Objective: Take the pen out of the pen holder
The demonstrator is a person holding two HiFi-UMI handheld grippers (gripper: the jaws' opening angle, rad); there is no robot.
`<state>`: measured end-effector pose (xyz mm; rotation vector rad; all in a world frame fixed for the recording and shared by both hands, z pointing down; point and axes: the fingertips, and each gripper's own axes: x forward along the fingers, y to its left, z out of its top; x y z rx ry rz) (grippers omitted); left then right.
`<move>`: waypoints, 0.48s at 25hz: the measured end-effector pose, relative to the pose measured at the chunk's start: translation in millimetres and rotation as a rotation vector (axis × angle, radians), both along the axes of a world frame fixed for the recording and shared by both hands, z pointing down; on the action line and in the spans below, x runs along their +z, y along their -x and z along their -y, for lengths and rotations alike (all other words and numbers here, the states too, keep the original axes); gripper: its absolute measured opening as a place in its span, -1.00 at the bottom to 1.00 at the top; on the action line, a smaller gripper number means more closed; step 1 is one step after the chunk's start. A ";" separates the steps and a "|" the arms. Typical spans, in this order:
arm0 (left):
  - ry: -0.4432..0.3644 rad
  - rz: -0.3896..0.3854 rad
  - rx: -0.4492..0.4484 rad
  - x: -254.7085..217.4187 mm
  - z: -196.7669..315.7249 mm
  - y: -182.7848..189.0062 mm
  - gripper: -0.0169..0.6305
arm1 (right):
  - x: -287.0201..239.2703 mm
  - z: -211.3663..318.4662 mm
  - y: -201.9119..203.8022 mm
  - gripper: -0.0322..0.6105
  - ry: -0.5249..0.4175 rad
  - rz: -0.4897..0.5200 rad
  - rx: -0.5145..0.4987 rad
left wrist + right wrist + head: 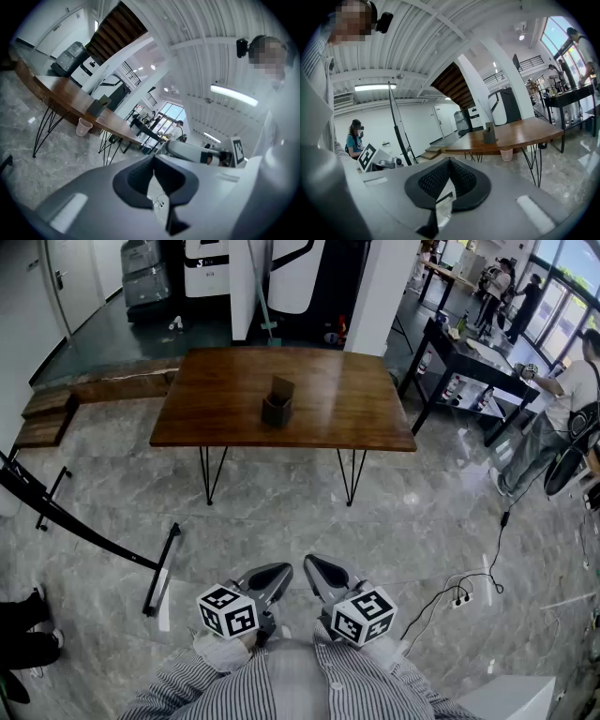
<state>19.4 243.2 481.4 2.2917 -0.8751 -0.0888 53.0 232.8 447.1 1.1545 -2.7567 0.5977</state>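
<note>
I read the surface [225, 390] as warm brown wood grain, on black legs [208, 474]. The pen holder [277, 407] is dark brown. The floor [281, 512] is pale grey marble with whitish veining. My left tool [281, 570] and right tool [311, 564] have light grey shells and black, dot-textured pads. Each marker cube [228, 610] carries black-and-white squares. The sleeves [187, 695] are white with fine dark stripes. The wastebasket [506, 154] is translucent pink, and the side table [469, 357] is black.
</note>
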 end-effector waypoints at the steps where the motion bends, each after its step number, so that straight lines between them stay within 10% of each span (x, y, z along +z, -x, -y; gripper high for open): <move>1: 0.000 0.001 0.003 2.6 6.6 -0.9 -0.92 | 4.3 6.0 -2.8 -0.90 0.008 0.004 0.008; 12: -0.010 0.013 0.052 10.0 120.8 8.5 -0.92 | 6.8 120.7 1.3 -0.90 -0.001 0.027 0.066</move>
